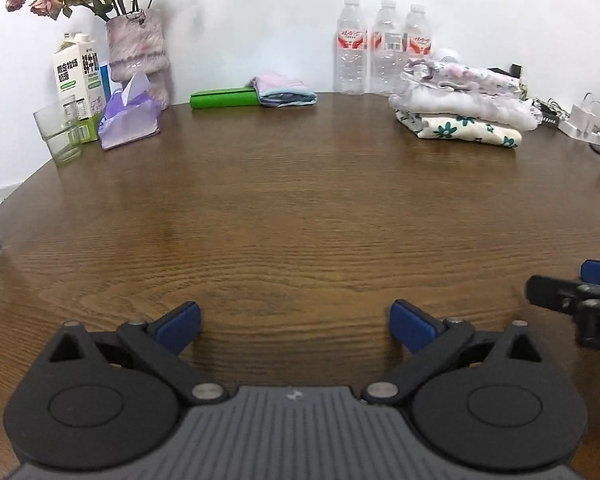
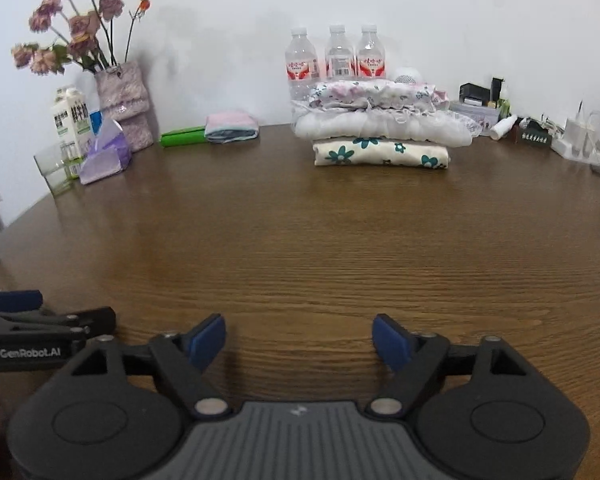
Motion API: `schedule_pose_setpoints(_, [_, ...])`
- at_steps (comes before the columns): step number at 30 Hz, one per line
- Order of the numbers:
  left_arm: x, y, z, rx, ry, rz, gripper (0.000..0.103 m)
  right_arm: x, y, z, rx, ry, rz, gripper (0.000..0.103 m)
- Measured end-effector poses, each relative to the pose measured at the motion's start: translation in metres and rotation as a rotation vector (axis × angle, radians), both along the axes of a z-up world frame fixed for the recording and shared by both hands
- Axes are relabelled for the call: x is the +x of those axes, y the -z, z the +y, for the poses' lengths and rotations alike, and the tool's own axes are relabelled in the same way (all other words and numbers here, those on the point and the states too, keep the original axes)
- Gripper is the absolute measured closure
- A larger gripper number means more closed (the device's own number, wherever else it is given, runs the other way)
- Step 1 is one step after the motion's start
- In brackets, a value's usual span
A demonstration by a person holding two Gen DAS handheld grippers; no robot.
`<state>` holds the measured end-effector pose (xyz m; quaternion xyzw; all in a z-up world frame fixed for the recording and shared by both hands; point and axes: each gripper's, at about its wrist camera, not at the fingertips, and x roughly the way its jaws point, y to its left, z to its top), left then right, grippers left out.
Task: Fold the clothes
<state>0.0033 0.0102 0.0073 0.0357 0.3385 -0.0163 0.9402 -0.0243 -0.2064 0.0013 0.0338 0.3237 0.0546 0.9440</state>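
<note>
A stack of folded clothes (image 2: 380, 132) is seen at the far side of the tabletop (image 2: 300, 240), in front of three water bottles (image 2: 334, 56); a smaller folded cloth (image 2: 231, 126) lies apart to its left. The fabric is judged light, soft and limp, so it would best be taken at an edge or corner and kept supported. The left tool (image 1: 295, 326) and right tool (image 2: 299, 342) are held spread wide, with nothing between the pads.
</note>
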Motion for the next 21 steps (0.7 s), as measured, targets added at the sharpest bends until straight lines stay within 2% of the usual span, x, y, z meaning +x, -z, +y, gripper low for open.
schedule_pose_setpoints(2, [-0.002,0.000,0.001,-0.013,0.001,0.004,0.000,0.001,0.001,0.002,-0.014,0.016,0.013,0.005])
schedule_pose_setpoints(4, [-0.002,0.001,0.001,-0.024,-0.004,0.007,0.000,0.003,0.002,0.003,-0.029,0.033,0.030,0.000])
schedule_pose_setpoints(7, [-0.003,0.001,0.001,-0.027,-0.006,0.008,0.000,0.004,0.003,0.010,-0.086,0.029,0.044,0.000])
schedule_pose_setpoints(12, [-0.002,0.001,0.001,-0.039,-0.013,0.008,0.000,0.005,0.003,0.011,-0.082,0.026,0.044,0.000])
schedule_pose_setpoints(21, [-0.004,0.001,-0.005,-0.036,0.037,0.010,0.000,0.012,0.002,0.013,-0.082,0.024,0.042,0.000])
